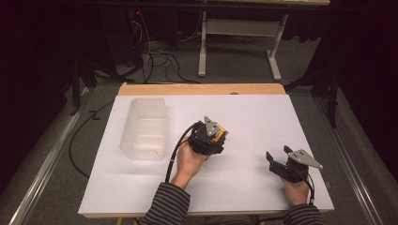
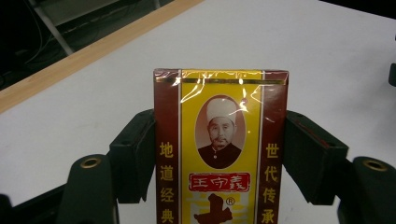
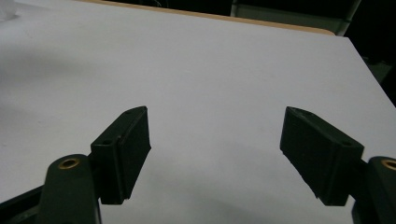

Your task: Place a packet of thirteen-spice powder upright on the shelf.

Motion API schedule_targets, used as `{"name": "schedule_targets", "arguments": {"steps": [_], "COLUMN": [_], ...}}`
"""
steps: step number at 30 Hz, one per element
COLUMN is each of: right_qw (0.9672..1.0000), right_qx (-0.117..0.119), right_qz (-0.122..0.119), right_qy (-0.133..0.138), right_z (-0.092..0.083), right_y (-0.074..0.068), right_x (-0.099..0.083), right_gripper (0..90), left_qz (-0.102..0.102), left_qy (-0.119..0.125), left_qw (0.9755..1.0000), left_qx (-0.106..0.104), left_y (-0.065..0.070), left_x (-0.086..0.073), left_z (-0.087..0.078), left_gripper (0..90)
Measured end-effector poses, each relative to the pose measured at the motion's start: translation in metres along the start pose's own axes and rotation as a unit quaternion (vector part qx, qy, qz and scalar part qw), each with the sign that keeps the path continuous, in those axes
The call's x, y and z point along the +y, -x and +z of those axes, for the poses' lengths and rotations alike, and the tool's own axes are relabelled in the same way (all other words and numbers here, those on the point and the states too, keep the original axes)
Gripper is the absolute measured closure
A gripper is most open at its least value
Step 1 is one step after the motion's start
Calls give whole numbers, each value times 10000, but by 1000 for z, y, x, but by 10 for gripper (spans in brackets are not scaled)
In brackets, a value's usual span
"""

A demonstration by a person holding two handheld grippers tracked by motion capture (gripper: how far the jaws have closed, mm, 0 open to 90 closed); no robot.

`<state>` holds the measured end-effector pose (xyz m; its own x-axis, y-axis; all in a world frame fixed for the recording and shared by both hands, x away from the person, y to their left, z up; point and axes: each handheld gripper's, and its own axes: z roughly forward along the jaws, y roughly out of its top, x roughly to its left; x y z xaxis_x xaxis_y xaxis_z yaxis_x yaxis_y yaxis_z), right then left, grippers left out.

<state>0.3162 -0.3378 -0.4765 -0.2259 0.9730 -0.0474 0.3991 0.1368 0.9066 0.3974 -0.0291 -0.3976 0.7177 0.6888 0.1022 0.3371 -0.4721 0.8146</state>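
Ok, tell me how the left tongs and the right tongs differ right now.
The left tongs are shut on a red and yellow box; the right tongs stand open with nothing between them. In the high view the left tongs sit near the table's middle, close to a clear tub; the right tongs sit near its right edge. Both are black, hand-held, with a grey plate on top.

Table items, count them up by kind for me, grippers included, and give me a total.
Grippers: 2, the left gripper shut on the box, the right gripper open with nothing between its jaws.
Boxes: 1, a red and yellow box held in the left gripper.
Clear plastic bins: 1, the bin at the table's left.
Total: 4
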Motion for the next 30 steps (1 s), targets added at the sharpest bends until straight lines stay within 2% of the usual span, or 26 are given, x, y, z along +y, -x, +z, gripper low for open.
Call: {"name": "schedule_targets", "arguments": {"steps": [18, 21, 30], "right_qw": [10000, 10000, 10000], "right_qx": [2, 3, 3], "right_qz": [21, 22, 31], "right_qy": [-1, 1, -13], "right_z": [0, 0, 0], "right_y": [0, 0, 0], "right_x": [0, 0, 0], "right_gripper": [245, 245, 245], "left_qz": [-259, -386, -604], "left_qy": [230, 336, 493], "left_qw": [9987, 9976, 9946], "left_qx": [380, 463, 685], "left_y": [-20, -29, -45], "left_x": [-15, -17, -23], "left_z": [-30, -39, -56], "left_gripper": [327, 327, 327]}}
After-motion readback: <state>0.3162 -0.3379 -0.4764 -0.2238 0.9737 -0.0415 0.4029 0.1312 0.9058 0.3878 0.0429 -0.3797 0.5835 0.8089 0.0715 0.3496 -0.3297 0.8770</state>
